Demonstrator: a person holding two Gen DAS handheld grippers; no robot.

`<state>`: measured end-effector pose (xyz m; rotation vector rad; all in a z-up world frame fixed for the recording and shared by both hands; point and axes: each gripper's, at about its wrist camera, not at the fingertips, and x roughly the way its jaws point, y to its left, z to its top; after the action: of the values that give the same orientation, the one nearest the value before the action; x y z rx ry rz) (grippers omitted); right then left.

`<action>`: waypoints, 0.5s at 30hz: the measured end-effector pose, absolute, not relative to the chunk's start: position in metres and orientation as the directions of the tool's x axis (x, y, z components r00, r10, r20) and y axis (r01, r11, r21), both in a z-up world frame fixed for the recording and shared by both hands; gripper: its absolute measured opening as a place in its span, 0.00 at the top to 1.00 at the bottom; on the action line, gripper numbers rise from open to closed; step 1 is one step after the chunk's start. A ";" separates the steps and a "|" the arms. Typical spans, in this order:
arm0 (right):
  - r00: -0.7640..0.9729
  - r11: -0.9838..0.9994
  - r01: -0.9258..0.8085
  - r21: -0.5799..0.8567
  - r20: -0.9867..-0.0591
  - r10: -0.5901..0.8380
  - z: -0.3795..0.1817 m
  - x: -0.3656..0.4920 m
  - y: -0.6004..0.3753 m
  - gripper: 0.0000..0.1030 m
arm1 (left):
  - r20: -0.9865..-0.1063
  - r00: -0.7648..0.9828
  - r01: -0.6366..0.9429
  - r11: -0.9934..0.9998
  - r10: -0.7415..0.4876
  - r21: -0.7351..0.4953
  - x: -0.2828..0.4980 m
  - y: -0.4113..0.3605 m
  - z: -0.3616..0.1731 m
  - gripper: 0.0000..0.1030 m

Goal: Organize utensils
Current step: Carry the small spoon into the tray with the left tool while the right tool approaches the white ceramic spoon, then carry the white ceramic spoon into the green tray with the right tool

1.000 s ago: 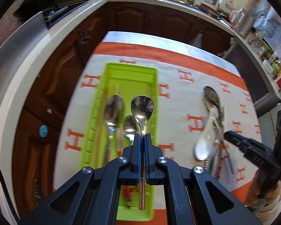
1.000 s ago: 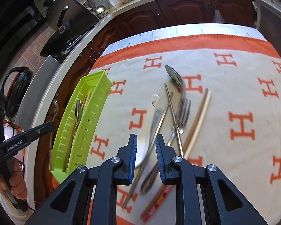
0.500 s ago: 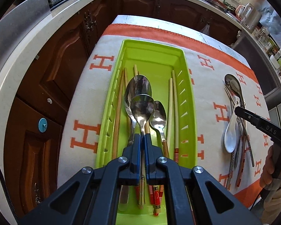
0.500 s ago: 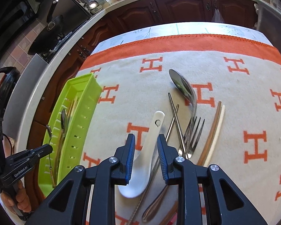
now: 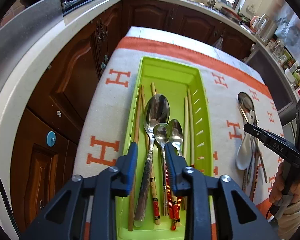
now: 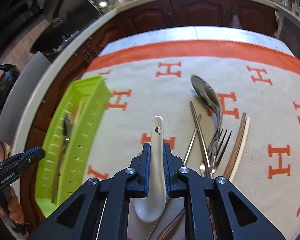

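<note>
A lime green utensil tray (image 5: 202, 108) lies on the H-patterned cloth and holds three metal spoons (image 5: 157, 110) and several chopsticks (image 5: 139, 112). My left gripper (image 5: 150, 154) is open just above the tray, over the spoon handles. My right gripper (image 6: 156, 160) has its jaws on both sides of the handle of a white ceramic soup spoon (image 6: 157, 132), which lies on the cloth. To its right lies a pile with a large metal spoon (image 6: 207, 96), a fork (image 6: 223, 140) and chopsticks (image 6: 240, 140). The tray also shows in the right wrist view (image 6: 86, 92).
The table is covered by a cream and orange cloth (image 6: 190, 48). Dark wooden cabinets (image 5: 70, 70) and a countertop (image 5: 40, 50) stand to the left and behind. The right gripper (image 5: 274, 146) shows at the pile in the left wrist view.
My left gripper has opened and let a metal spoon go into the tray. My right gripper has moved forward and narrowed around the white soup spoon's handle.
</note>
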<state>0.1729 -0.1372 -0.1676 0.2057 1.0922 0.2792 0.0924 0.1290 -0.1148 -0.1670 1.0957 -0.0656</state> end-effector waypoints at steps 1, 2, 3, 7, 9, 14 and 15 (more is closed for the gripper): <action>0.441 0.943 -0.129 0.306 -0.834 0.331 -0.162 0.169 -0.136 0.90 | -0.876 0.464 -0.030 0.986 -0.134 -0.167 0.091 0.130 -0.112 0.68; 0.452 0.939 -0.138 0.316 -0.823 0.344 -0.155 0.166 -0.135 0.90 | -0.872 0.471 -0.032 0.986 -0.132 -0.167 0.089 0.131 -0.110 0.65; 0.458 0.933 -0.150 0.328 -0.813 0.359 -0.147 0.163 -0.133 0.92 | -0.866 0.482 -0.033 0.985 -0.131 -0.167 0.088 0.133 -0.106 0.64; 0.479 0.909 -0.215 0.358 -0.772 0.417 -0.114 0.151 -0.115 0.94 | -0.847 0.519 -0.047 0.986 -0.113 -0.161 0.081 0.141 -0.093 0.50; 0.489 0.895 -0.255 0.367 -0.749 0.446 -0.097 0.146 -0.102 0.94 | -0.838 0.539 -0.060 0.988 -0.088 -0.142 0.077 0.144 -0.087 0.45; 0.499 0.854 -0.351 0.385 -0.694 0.519 -0.053 0.137 -0.063 0.94 | -0.818 0.573 -0.090 0.988 -0.051 -0.124 0.066 0.156 -0.074 0.41; 0.491 0.846 -0.382 0.372 -0.694 0.527 -0.046 0.136 -0.050 0.94 | -0.816 0.576 -0.098 0.988 -0.043 -0.121 0.064 0.159 -0.073 0.39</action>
<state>0.1364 -0.0498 -0.0459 0.1772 0.9025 0.5553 0.0642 0.1595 -0.0726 -0.1595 0.9576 0.0329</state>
